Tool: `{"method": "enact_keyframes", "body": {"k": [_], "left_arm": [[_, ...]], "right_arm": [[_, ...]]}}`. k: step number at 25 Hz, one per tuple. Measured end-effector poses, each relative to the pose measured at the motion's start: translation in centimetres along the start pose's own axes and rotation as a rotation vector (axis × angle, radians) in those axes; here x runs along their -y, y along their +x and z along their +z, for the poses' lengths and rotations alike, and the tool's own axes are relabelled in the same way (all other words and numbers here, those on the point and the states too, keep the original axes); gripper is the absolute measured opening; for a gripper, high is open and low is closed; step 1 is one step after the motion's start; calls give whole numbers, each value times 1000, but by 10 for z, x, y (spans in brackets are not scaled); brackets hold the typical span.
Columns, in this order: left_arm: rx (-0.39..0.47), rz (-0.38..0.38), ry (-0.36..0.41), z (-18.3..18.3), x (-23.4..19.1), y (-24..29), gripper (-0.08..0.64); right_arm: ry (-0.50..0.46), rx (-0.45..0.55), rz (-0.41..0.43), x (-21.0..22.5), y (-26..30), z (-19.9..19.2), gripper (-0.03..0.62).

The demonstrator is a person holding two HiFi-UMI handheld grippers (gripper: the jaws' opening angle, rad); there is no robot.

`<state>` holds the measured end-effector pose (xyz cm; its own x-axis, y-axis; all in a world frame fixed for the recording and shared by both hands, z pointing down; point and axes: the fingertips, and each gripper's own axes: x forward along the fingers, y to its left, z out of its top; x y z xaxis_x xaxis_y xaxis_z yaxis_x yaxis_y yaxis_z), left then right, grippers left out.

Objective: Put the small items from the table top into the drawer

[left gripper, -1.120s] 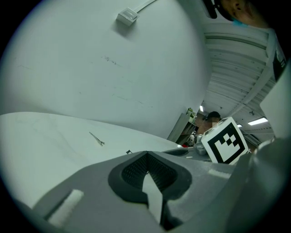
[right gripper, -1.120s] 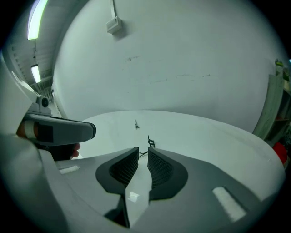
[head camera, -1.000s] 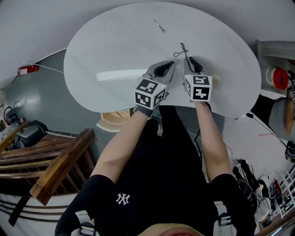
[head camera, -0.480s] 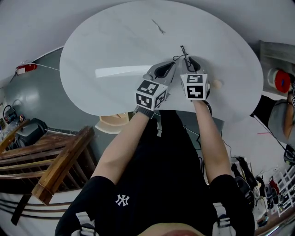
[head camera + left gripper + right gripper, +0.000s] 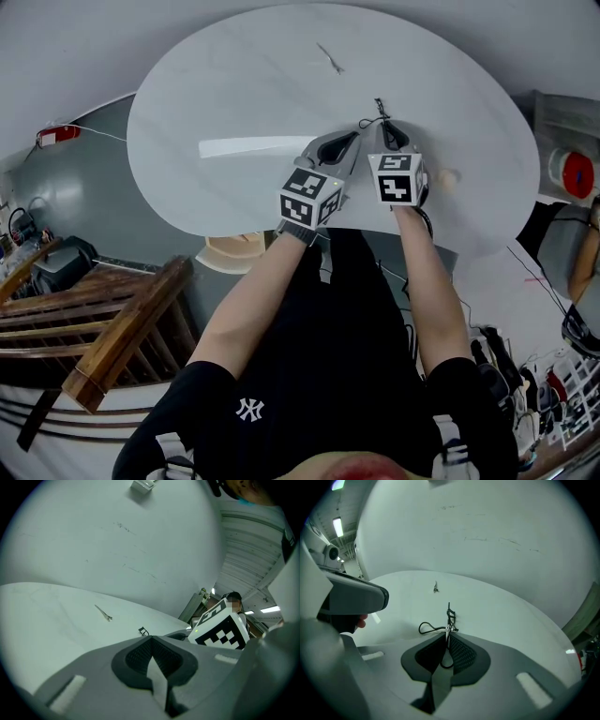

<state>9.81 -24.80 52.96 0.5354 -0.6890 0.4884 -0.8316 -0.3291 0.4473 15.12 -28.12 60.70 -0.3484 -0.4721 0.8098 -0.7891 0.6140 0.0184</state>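
A black eyelash curler lies on the white round table. My right gripper points steeply down at it. Its jaws have just been closing and now pinch the curler's wire handle loop between the pads. In the head view the curler sticks out past the right gripper. My left gripper rests just left of it, shut with nothing between its pads. A thin metal tweezers lies farther back on the table, also in the left gripper view as tweezers.
A small beige round item sits on the table right of my right gripper. A pale wooden piece shows under the table's near edge. A dark wooden bench stands at the lower left. Cables and clutter lie on the floor at right.
Both grippers have sunk a little toward the table top. The right gripper's jaws have narrowed around the eyelash curler's handle. The tweezers have not moved.
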Motion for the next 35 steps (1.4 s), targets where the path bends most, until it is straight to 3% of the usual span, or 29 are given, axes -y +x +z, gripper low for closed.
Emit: {"method": "enact_keyframes", "body": {"k": [16, 26, 35], "left_arm": [[51, 10, 10, 2, 5, -35, 0], [107, 40, 19, -5, 6, -90, 0], [154, 105, 7, -31, 0, -172, 0]], "right_arm": [[109, 114, 62, -21, -40, 17, 42], [101, 179, 101, -74, -77, 26, 41], [51, 213, 158, -153, -110, 20, 41]]}}
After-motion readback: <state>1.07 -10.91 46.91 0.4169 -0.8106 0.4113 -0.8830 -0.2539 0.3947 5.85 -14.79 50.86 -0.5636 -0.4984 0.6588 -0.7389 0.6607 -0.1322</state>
